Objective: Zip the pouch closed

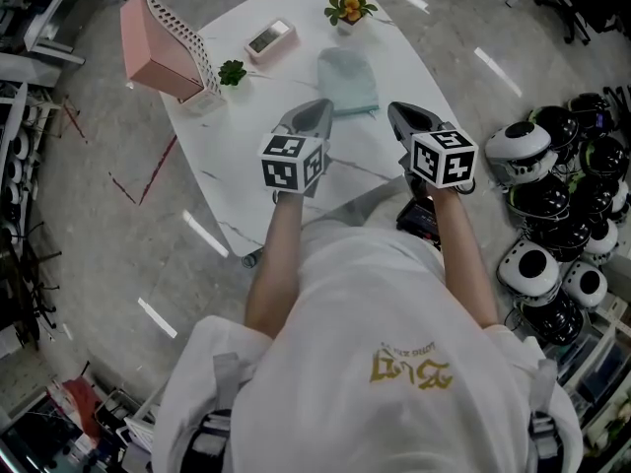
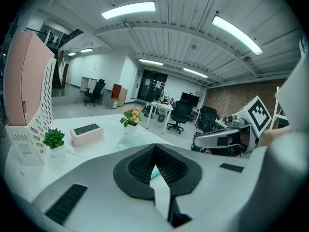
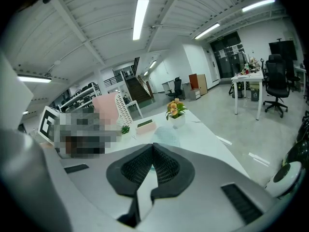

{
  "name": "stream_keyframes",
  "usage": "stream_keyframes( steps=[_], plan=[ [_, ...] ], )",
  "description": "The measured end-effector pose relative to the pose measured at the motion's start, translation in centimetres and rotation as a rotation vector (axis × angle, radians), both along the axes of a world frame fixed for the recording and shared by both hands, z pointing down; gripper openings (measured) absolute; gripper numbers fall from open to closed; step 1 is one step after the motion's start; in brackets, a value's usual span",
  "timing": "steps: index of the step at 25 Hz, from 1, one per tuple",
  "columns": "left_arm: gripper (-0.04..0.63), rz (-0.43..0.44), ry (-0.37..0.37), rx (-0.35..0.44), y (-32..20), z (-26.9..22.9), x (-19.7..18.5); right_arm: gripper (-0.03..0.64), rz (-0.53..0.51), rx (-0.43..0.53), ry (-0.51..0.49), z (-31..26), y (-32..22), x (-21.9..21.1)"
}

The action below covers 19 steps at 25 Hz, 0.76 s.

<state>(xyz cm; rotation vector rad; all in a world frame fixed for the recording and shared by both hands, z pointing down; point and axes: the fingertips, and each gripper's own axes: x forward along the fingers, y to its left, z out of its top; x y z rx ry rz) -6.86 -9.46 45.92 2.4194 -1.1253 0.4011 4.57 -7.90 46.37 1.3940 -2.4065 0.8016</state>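
A pale teal pouch (image 1: 348, 80) lies flat on the white table (image 1: 237, 175), past both grippers. My left gripper (image 1: 317, 106) hovers just short of the pouch's near left corner, jaws shut with nothing between them. My right gripper (image 1: 402, 112) hangs to the right of the pouch's near edge, shut and empty too. In the left gripper view the jaws meet at the tip (image 2: 155, 148) and only a teal sliver of pouch (image 2: 154, 174) shows behind them. The right gripper view shows the pouch (image 3: 165, 137) beyond the shut tips (image 3: 153, 146).
A pink and white file holder (image 1: 166, 45) stands at the table's left end, beside a small green plant (image 1: 232, 71). A pink desk clock (image 1: 269, 38) and a pot of orange flowers (image 1: 348, 6) sit at the far side. Round black-and-white robot heads (image 1: 552, 215) are piled on the floor at right.
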Motion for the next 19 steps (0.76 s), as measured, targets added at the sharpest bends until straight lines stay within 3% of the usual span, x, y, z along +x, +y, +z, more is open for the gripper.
stream_keyframes(
  steps=[19],
  plan=[
    [0.015,0.0,-0.005,-0.018,-0.12,0.78,0.02,0.012,-0.041,-0.014,-0.013,0.23,-0.27,0.8]
  ],
)
